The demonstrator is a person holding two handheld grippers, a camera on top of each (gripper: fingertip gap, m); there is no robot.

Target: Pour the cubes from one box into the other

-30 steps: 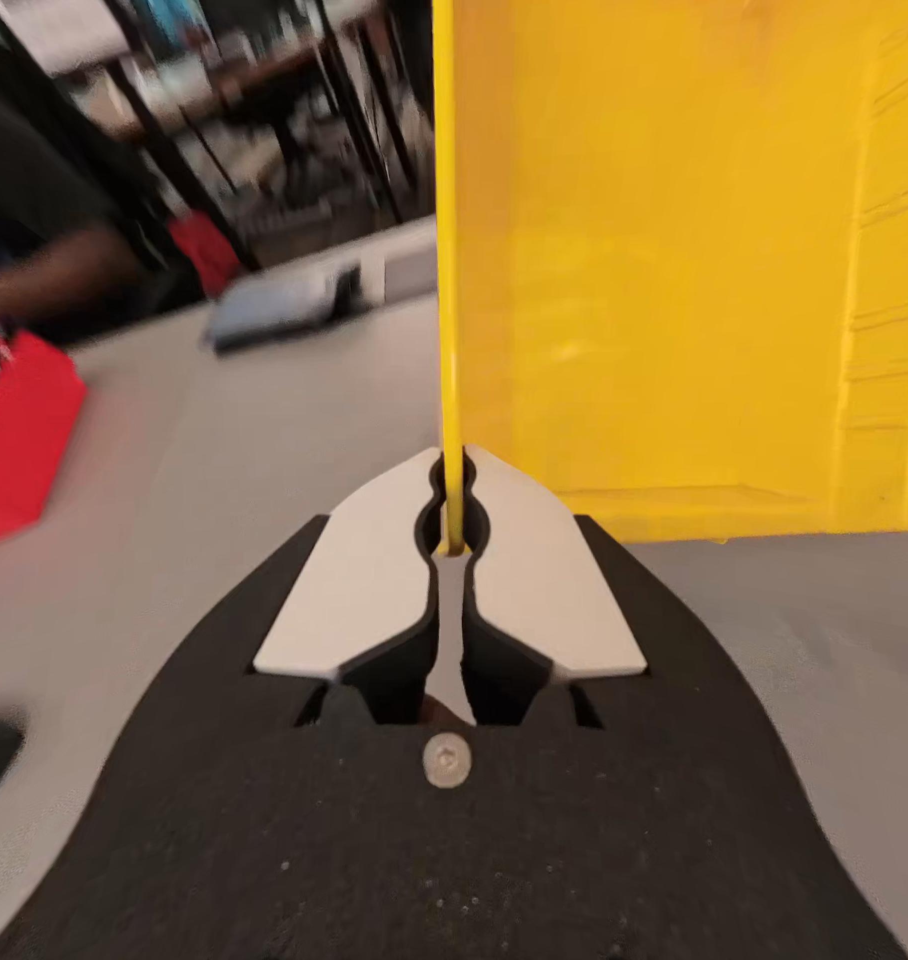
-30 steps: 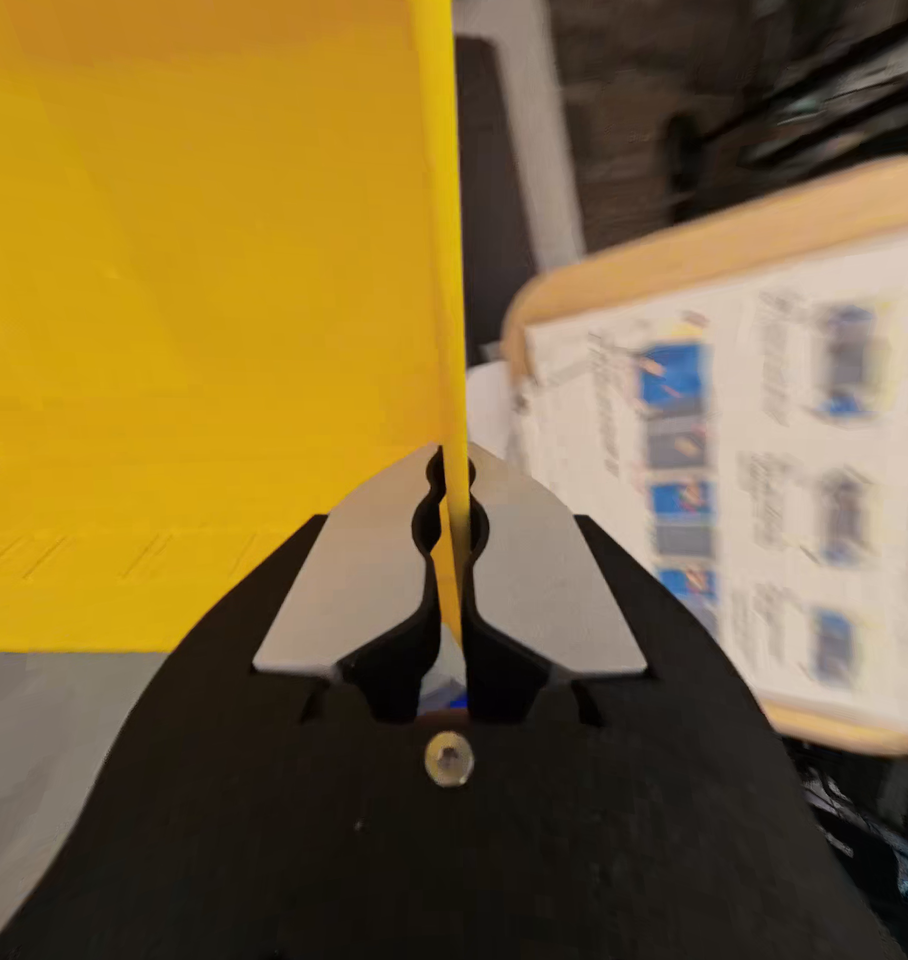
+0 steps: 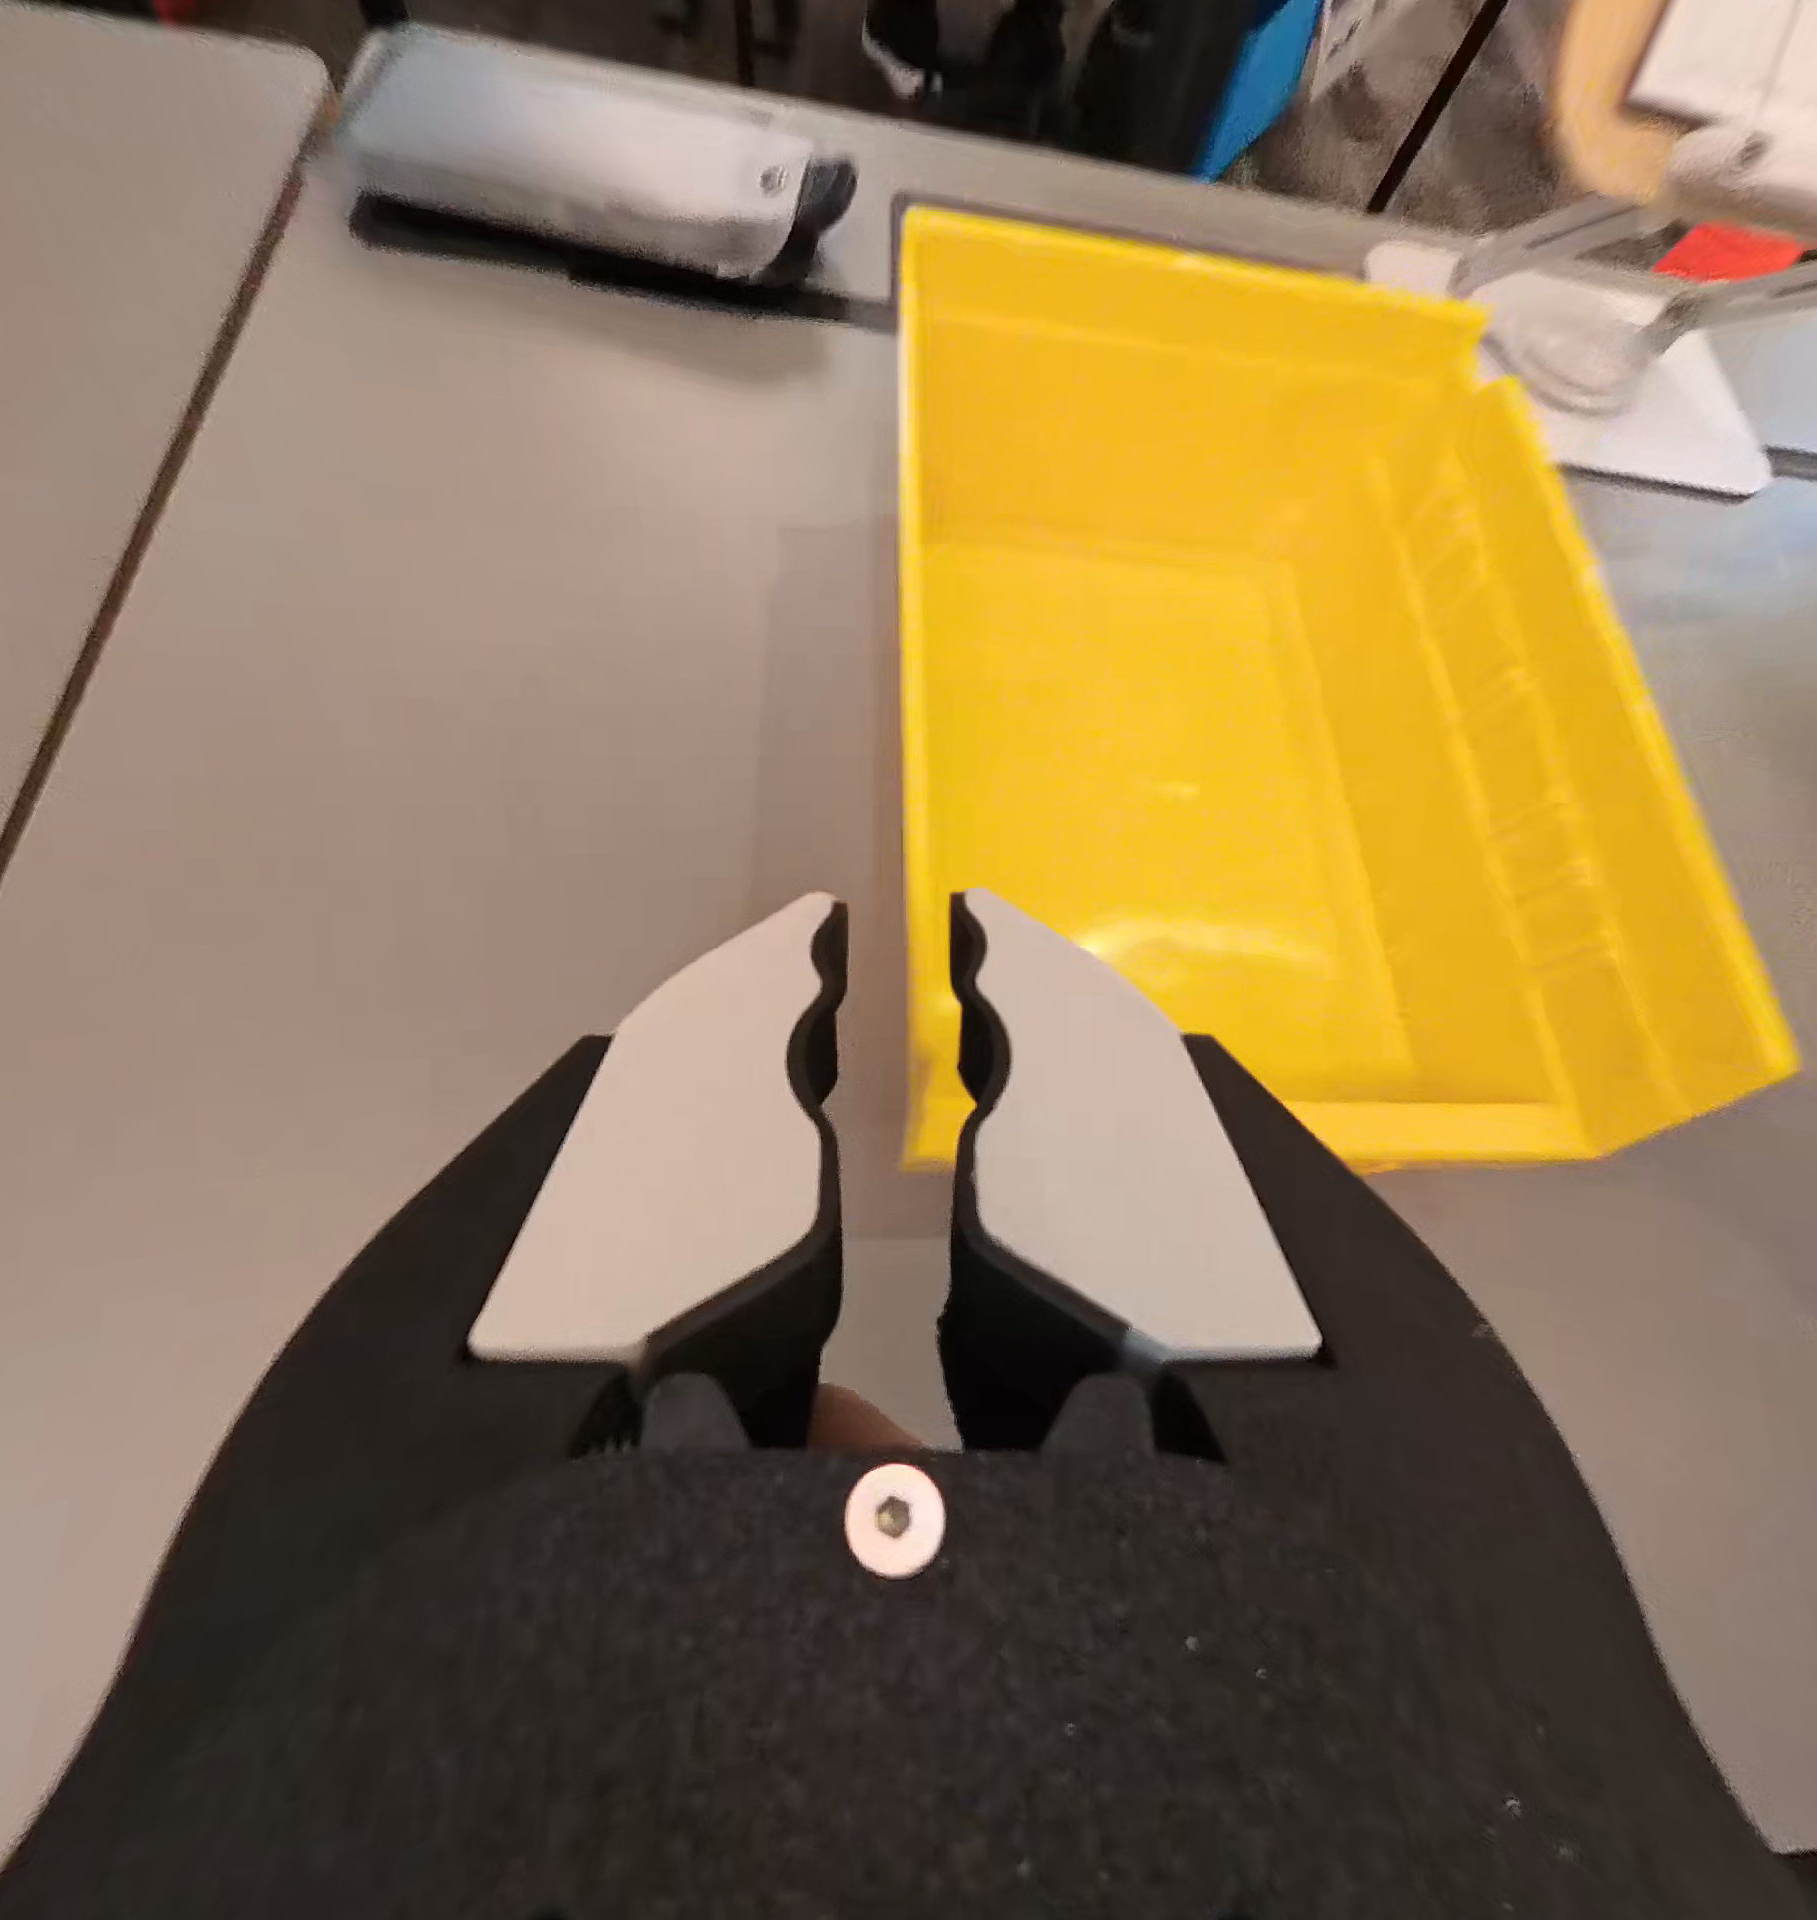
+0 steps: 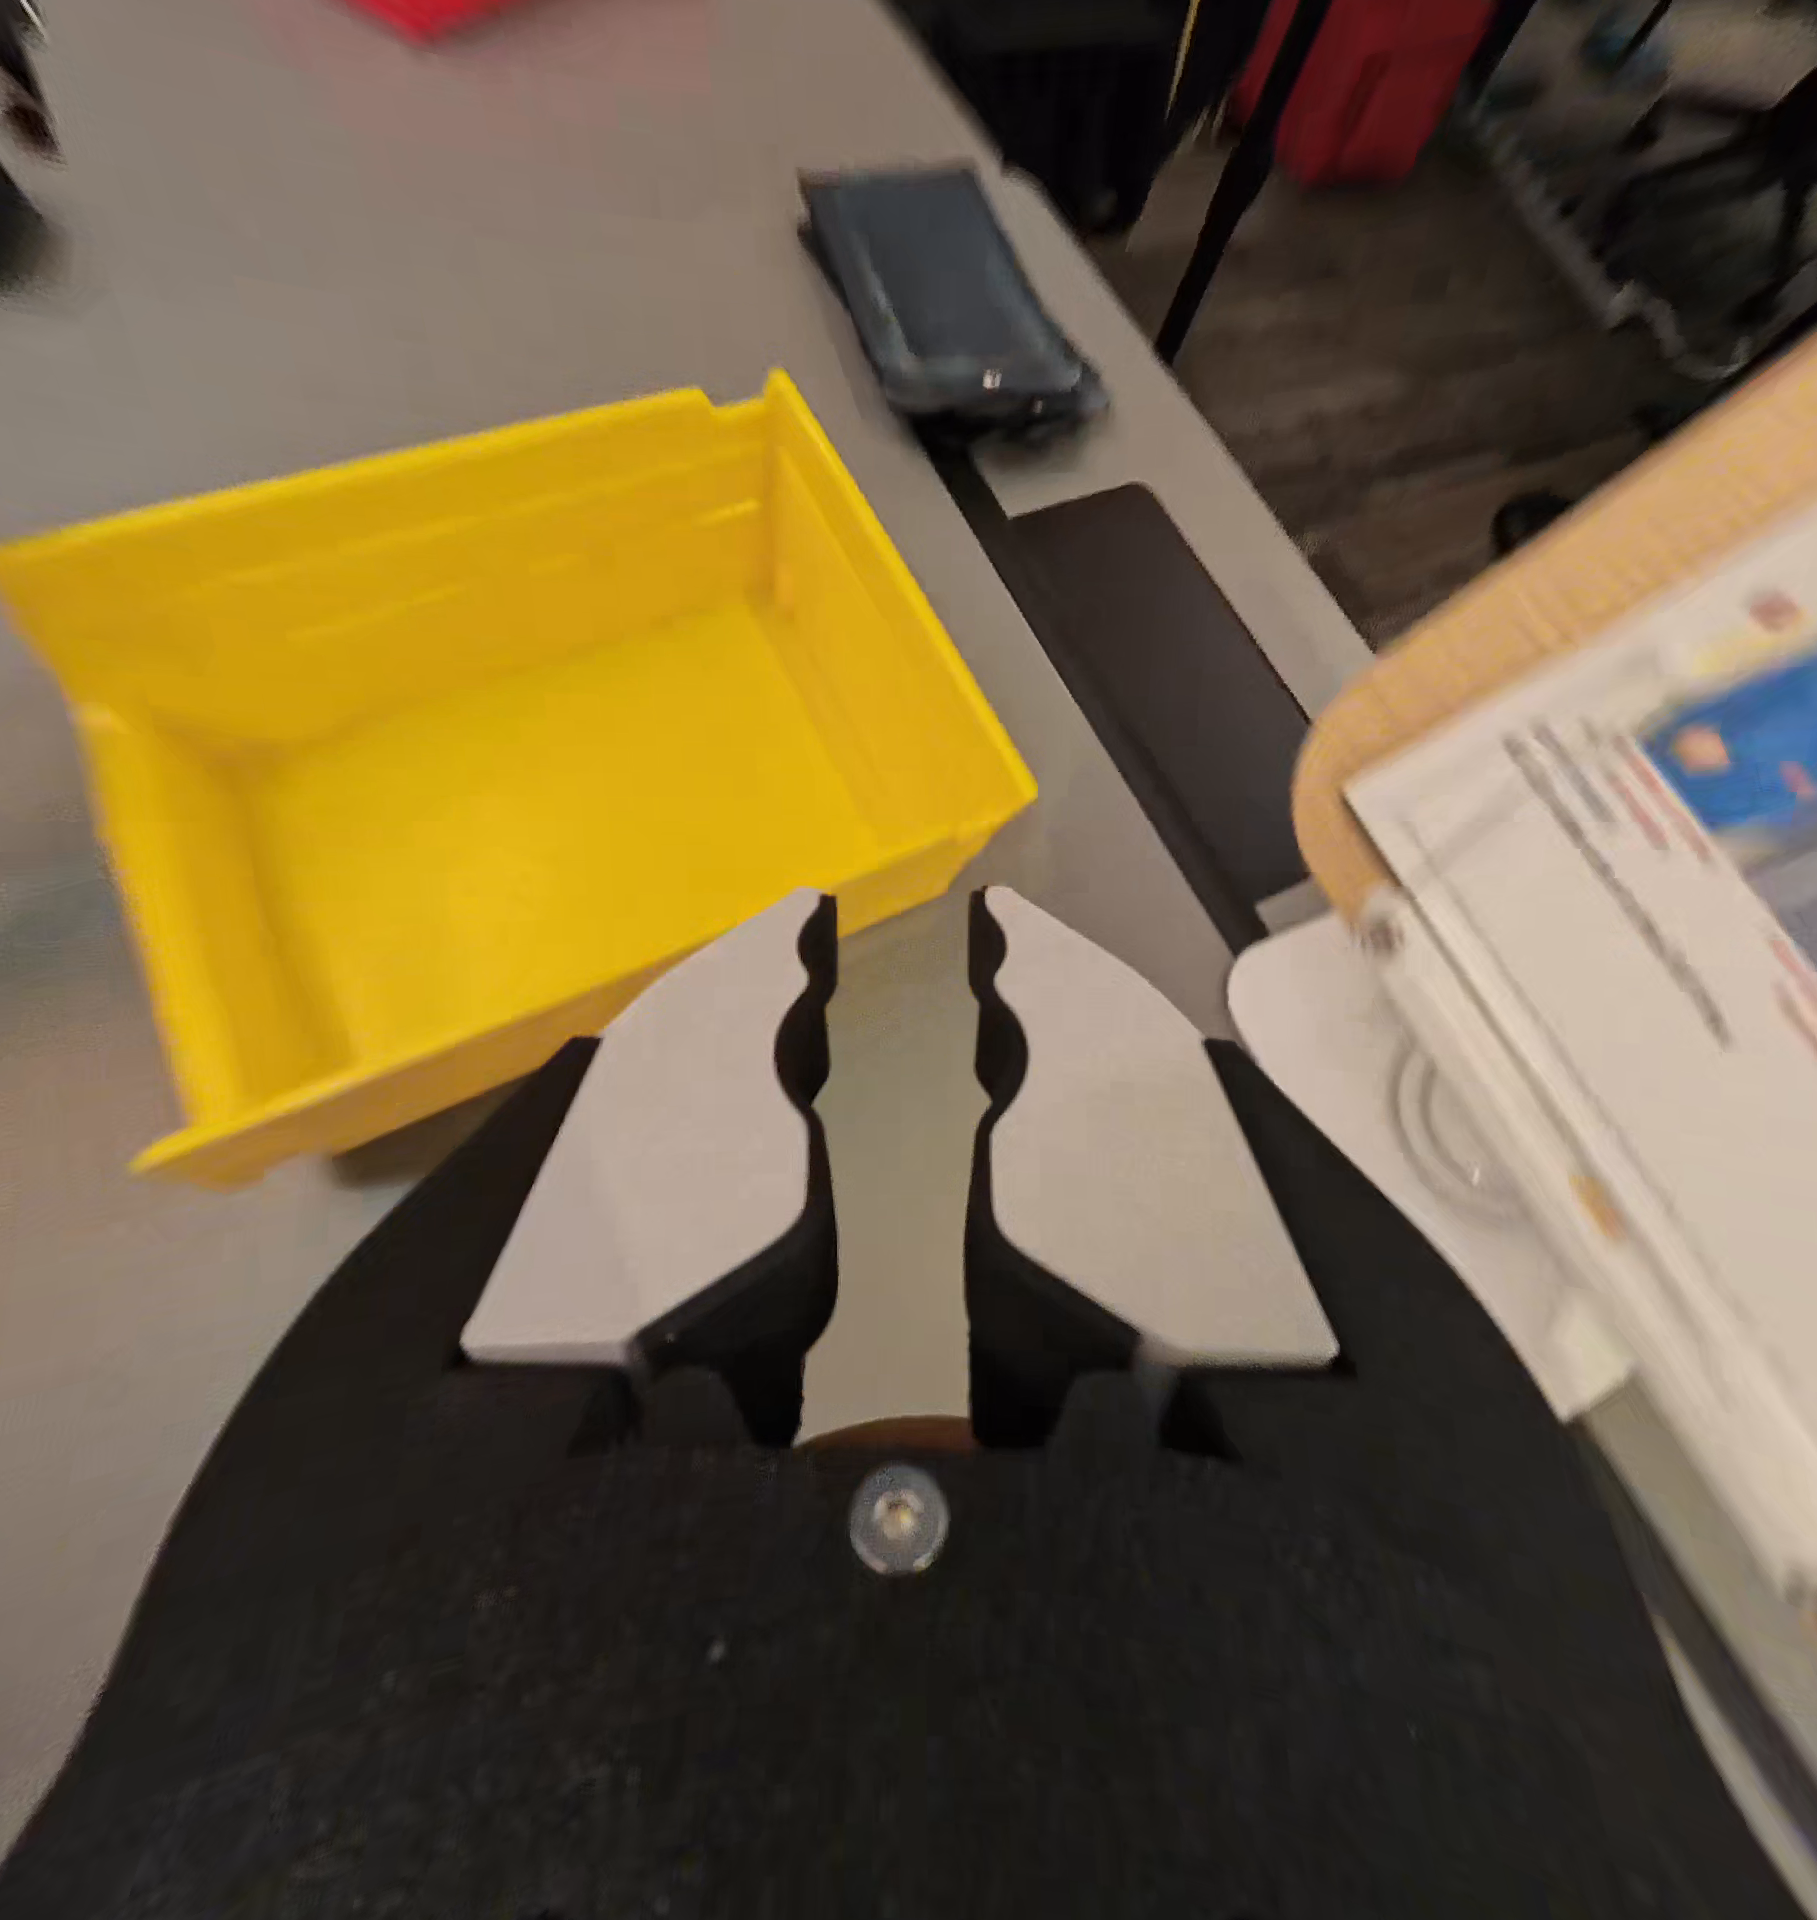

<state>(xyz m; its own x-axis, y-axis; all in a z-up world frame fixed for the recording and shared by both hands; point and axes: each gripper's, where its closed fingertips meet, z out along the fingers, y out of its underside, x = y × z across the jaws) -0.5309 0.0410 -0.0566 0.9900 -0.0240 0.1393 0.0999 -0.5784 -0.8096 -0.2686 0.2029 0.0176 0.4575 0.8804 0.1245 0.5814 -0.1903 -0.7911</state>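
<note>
**Yellow box sits empty, both grippers free**

The rectangular yellow plastic box (image 3: 1247, 727) rests upright on the grey bench (image 3: 468, 675), near its far edge, and no cubes show inside it. The left gripper (image 3: 893, 935) and right gripper (image 4: 902, 920) hover just beside its near rim, jaws spread, holding nothing. Neither the second box nor any cubes are in view. A careless swing of either gripper could knock the light box towards the dark pouch (image 4: 945, 301) at the bench edge.
</note>
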